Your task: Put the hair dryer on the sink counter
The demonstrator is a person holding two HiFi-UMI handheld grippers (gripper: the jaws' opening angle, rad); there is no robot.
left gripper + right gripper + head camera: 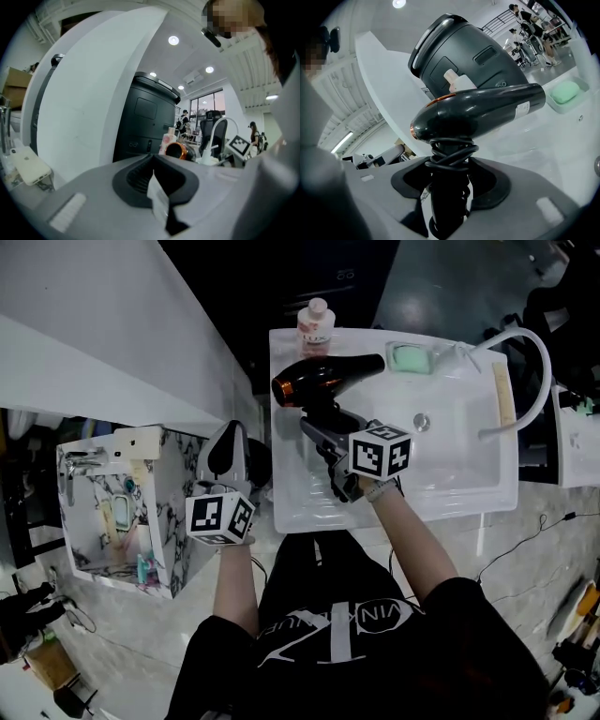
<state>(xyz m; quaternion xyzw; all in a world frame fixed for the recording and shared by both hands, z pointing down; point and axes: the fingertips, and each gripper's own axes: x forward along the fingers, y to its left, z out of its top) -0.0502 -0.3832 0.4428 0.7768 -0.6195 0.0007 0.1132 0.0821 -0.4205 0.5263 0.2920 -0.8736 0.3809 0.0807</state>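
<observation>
From the head view, the right tongs (326,427) are clenched on the handle of the hair dryer (328,374). The dryer's barrel lies crosswise just beyond them, over the back left part of the white table (300,498). Holding it by the handle keeps the barrel level, probably so it can be laid flat. A pink-capped bottle (316,324) stands just past the barrel. A green soap (410,358) sits beyond the tongs and to their right. The left tongs (229,435) hang off the table's left edge, well apart from the dryer, with no part in the carrying. Whether the dryer touches the table cannot be told from above.

In the left gripper view, the left tongs (153,164) are closed together and grasp nothing. A pale strip sits in their seam, and I cannot say what it is. The dryer's orange end shows small, far ahead and to the right, partly cut off by a dark rounded unit (145,117).

In the right gripper view, the jaws press both sides of the handle, with the coiled cord (451,157) wound round it just above them. The barrel spans above the tongs. The handle's lower end is hidden between the jaws, and the table beneath is blurred.
</observation>
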